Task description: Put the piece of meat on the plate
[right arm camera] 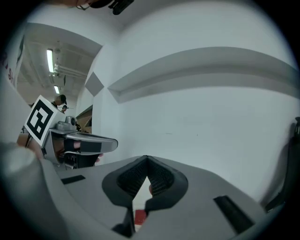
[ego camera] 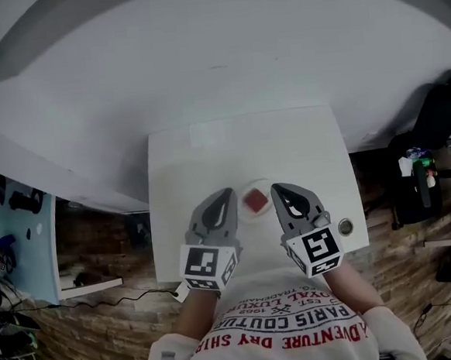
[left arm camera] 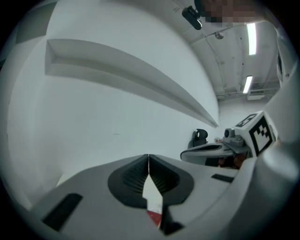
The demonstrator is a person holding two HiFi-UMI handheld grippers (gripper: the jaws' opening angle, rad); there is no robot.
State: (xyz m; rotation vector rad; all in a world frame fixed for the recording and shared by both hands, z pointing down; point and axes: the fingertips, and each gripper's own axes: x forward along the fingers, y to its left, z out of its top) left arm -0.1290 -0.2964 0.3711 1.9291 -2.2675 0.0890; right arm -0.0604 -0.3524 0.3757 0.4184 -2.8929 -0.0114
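Printed shirt (ego camera: 288,337) nearest; farther, left gripper (ego camera: 226,193) and right gripper (ego camera: 277,188), both closed on nothing, flank the meat (ego camera: 257,201) lying on the plate (ego camera: 259,216). Risk: a lowered tip nudging the meat off

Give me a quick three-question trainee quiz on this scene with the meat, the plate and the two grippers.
1. True or false: the piece of meat lies on the plate.
2. Multiple choice: the left gripper is A) open, B) shut on the meat, C) shut and empty.
3. Fill in: in the head view, the plate sits ___ the left gripper and the right gripper.
Key: 1 true; 2 C; 3 between.
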